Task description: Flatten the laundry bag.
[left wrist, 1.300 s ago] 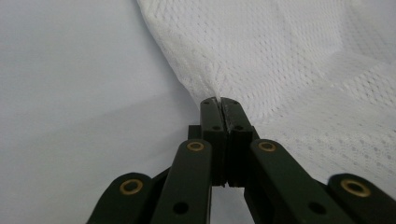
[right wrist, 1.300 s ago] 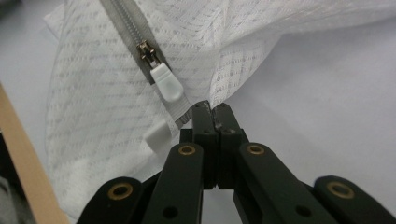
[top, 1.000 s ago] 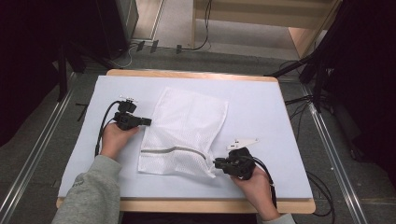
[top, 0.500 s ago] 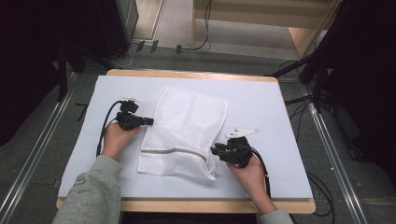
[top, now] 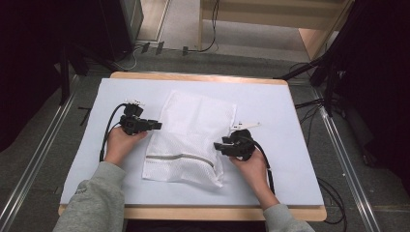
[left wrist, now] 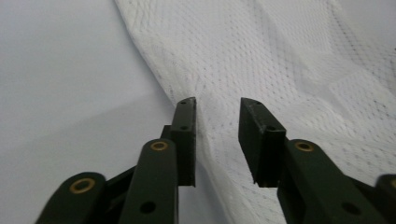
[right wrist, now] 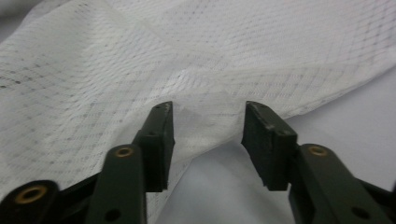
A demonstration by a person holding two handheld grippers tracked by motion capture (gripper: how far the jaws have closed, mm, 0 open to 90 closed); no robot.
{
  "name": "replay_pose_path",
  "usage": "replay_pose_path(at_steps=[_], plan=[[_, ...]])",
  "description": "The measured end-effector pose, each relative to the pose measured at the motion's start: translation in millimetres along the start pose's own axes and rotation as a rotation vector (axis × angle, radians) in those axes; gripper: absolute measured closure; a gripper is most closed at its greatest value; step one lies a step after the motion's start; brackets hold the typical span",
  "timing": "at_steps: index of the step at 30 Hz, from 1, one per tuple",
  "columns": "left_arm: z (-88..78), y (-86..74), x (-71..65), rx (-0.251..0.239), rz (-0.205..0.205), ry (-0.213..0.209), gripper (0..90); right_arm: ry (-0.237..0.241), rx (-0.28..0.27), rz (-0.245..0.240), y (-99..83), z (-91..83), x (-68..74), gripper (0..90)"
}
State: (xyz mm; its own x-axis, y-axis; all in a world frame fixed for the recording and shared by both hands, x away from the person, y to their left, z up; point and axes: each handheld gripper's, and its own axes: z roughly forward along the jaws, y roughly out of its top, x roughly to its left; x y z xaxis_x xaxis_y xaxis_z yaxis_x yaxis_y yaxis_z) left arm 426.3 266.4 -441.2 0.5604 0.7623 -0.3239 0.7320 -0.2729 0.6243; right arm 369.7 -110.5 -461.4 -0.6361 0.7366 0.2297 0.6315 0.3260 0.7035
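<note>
grey floor, metal rails, wooden shelf beyond the table

The high view looks forward and down from above the person's side, taking in the whole worktop. Each gripper view sits low and close, facing along its jaws; all three share the white mesh laundry bag.

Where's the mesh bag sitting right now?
In the high view the mesh bag lies flat mid-table on the white mat, between the left gripper and right gripper.
</note>
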Motion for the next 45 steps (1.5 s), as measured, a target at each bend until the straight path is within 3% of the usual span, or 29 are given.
replay_pose_path(at_steps=[8, 17, 21, 25, 28, 31, 34, 39, 42, 45], plan=[[-9.7, -5.9, -6.2, -0.004, 0.018, 0.002, 61.7, -0.035, 0.062, -0.020, 6.3, 16.5, -3.0, 89.2], [-16.3, -13.2, -5.1, -0.007, 0.011, 0.007, 61.2, -0.039, 0.061, -0.033, 14.2, 21.8, -10.6, 90.0], [-18.0, -15.5, -5.6, -0.003, 0.010, 0.010, 60.5, -0.054, 0.036, -0.012, 16.8, 17.1, -19.0, 90.0], [-19.5, -17.4, -5.9, -0.003, 0.008, 0.010, 60.0, -0.079, -0.017, -0.001, 21.3, 10.7, -30.4, 72.1], [-19.6, -17.9, -6.7, -0.004, 0.002, 0.009, 59.5, -0.093, -0.019, 0.011, 22.1, 15.3, -39.8, 58.8], [-19.4, -18.8, -7.8, -0.003, 0.002, 0.010, 58.8, -0.087, -0.010, 0.036, 21.9, 23.3, -43.2, 54.3], [-20.1, -19.8, -7.1, -0.002, 0.000, 0.008, 58.6, -0.115, -0.010, 0.004, 20.5, 27.0, -40.0, 60.5], [-21.4, -21.1, -7.9, -0.007, -0.006, 0.006, 58.6, -0.161, -0.020, -0.018, 18.0, 27.2, -39.0, 86.4], [-22.7, -22.1, -9.3, -0.009, -0.003, 0.004, 58.6, -0.119, -0.013, 0.018, 20.0, 27.2, -44.5, 90.0], [-24.0, -23.3, -10.2, -0.008, 0.003, 0.004, 58.6, -0.119, 0.006, 0.036, 25.0, 27.0, -48.3, 90.0]])
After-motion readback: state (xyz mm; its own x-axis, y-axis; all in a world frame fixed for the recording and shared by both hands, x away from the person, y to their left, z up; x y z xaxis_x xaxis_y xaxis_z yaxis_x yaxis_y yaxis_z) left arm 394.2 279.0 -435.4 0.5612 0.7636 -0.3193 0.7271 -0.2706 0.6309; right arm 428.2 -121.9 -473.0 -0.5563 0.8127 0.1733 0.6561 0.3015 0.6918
